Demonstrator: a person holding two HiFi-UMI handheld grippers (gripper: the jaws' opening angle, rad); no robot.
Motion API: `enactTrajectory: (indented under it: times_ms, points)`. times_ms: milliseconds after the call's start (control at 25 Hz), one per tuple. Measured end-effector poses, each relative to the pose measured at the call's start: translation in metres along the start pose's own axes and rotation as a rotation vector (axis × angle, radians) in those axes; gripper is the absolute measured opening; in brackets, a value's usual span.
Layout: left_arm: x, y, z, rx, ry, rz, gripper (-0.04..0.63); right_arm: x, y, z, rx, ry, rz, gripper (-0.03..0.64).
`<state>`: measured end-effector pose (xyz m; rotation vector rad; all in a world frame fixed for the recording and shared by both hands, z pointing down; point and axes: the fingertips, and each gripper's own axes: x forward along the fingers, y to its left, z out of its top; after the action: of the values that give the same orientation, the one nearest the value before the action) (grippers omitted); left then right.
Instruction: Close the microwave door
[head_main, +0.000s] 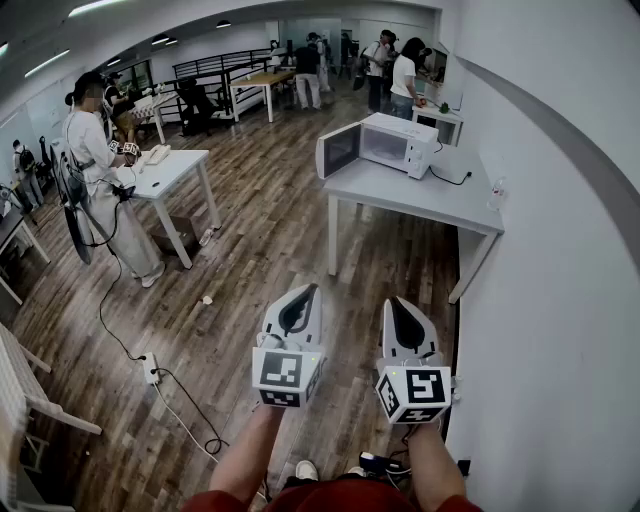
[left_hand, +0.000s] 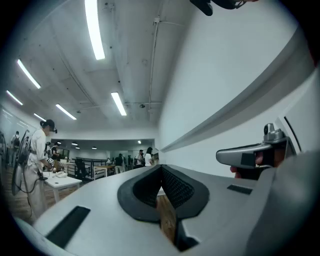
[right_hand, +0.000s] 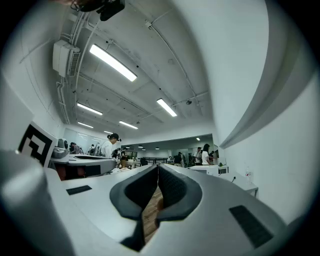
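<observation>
Microwave (head_main: 395, 143) is sitting on the grey table (head_main: 420, 200) next to the white wall, well apart from the person, and its door (head_main: 338, 150) is standing wide open, sticking out to the left. Both grippers are being held out in front of the body, side by side and pointing ahead toward the table, most likely because the person is too far off to reach the door yet. The left gripper (head_main: 307, 291) is keeping its fingers pressed together with nothing between them, and the right gripper (head_main: 396, 302) is doing the same. I am guessing that is fine, since a door only needs a push, not a grab. From here the inside of the microwave is looking too small and dim to tell if anything is in it. The left gripper view is not showing the microwave at all, and the right gripper view is showing it only as a tiny white box far away
</observation>
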<state>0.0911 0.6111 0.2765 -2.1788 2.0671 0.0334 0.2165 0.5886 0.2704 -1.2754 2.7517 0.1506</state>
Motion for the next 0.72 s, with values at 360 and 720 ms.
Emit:
enactTrajectory:
  times_ms: [360, 720]
  points:
    - [-0.007, 0.024, -0.005, -0.011, -0.006, 0.012, 0.026, 0.014, 0.019, -0.001, -0.004, 0.000, -0.003, 0.028]
    - [-0.019, 0.066, -0.018, -0.025, -0.007, 0.010, 0.026, 0.037, 0.053, -0.010, 0.006, -0.008, -0.010, 0.028]
